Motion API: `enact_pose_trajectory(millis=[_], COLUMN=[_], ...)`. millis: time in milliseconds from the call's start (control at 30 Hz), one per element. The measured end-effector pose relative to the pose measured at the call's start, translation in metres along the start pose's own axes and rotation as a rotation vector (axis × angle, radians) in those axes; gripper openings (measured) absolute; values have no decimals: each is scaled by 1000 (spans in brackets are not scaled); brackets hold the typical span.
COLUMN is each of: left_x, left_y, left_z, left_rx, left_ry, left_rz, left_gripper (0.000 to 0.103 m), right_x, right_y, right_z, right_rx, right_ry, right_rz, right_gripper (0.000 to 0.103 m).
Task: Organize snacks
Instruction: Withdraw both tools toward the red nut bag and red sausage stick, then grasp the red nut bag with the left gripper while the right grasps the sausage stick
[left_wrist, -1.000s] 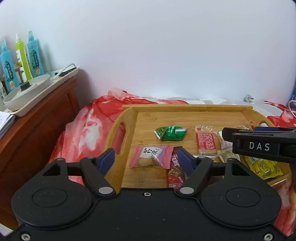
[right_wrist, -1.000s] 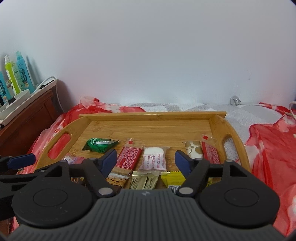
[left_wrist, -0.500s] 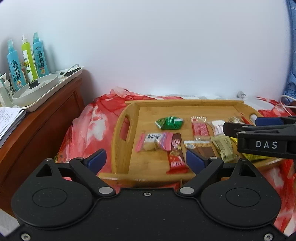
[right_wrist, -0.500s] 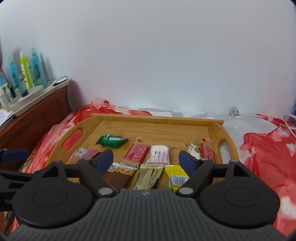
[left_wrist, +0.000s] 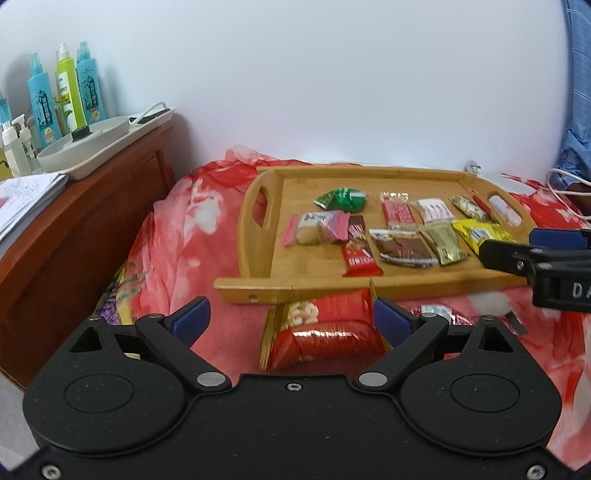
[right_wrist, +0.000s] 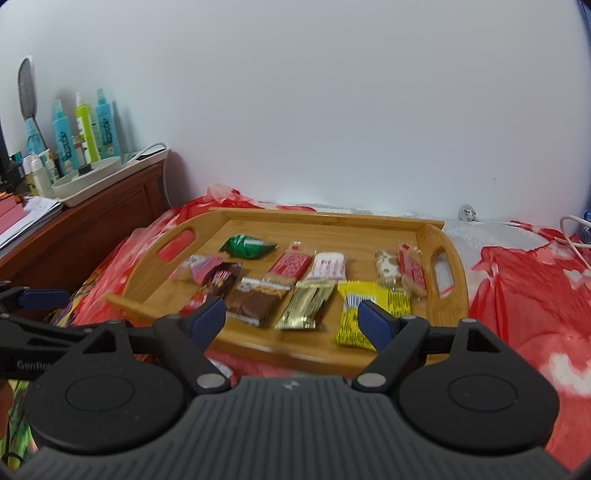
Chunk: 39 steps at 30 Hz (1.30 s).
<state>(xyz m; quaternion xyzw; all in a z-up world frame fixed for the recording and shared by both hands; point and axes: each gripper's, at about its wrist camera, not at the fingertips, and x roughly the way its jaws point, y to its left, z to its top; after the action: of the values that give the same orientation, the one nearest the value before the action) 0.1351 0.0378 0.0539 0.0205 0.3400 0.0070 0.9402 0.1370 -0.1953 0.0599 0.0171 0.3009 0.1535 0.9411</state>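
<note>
A bamboo tray (left_wrist: 258, 236) (right_wrist: 424, 236) lies on the red bed cover and holds several wrapped snacks: a green packet (left_wrist: 341, 198) (right_wrist: 246, 246), a pink packet (left_wrist: 314, 229), a red bar (left_wrist: 357, 254), a brown bar (left_wrist: 400, 248) (right_wrist: 256, 301), a gold packet (left_wrist: 441, 243) (right_wrist: 306, 306) and a yellow packet (right_wrist: 364, 312). A larger red snack bag (left_wrist: 325, 332) lies on the cover in front of the tray. My left gripper (left_wrist: 291, 319) is open, above that bag. My right gripper (right_wrist: 291, 317) is open and empty over the tray's near edge; it also shows in the left wrist view (left_wrist: 535, 254).
A wooden bedside cabinet (left_wrist: 74, 229) stands at the left with a white tray (left_wrist: 92, 147), spray bottles (left_wrist: 62, 96) and papers. A white wall is behind the bed. A white cable (left_wrist: 561, 184) lies at the far right.
Both grippers have pulled back from the tray and stayed open. The whole tray and the red bag in front of it have come into view.
</note>
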Motion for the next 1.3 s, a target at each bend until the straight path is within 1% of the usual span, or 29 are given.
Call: enact_pose_trajectory(millis=[100, 233, 333, 467, 633, 933, 1267, 1300], left_x=[2, 8, 13, 22, 31, 39, 43, 42], left_y=[-1, -2, -2, -1, 0, -3, 6, 6], left_z=[-6, -10, -10, -7, -4, -4, -5, -5], left_rx=[1, -6, -18, -42, -77, -78, -122, -123], left_ry=[3, 21, 32, 57, 86, 100, 112, 112], left_rz=[-7, -16, -24, -31, -36, -38, -67, -66], left_gripper=[95, 95, 95, 95, 95, 95, 95, 94], right_x=[-6, -10, -6, 2, 10, 22, 27, 27], right_y=[3, 13, 21, 27, 27, 36, 35, 34], right_z=[-10, -25, -35, -45, -49, -53, -58, -57], right_rx=[-9, -64, -111, -142, -136, -164, -180, -175], right_ry=[4, 5, 20, 42, 56, 60, 58, 53], right_rz=[23, 40, 52, 58, 62, 108, 106, 102], right_gripper=[88, 88, 86, 82, 80, 77, 76, 74])
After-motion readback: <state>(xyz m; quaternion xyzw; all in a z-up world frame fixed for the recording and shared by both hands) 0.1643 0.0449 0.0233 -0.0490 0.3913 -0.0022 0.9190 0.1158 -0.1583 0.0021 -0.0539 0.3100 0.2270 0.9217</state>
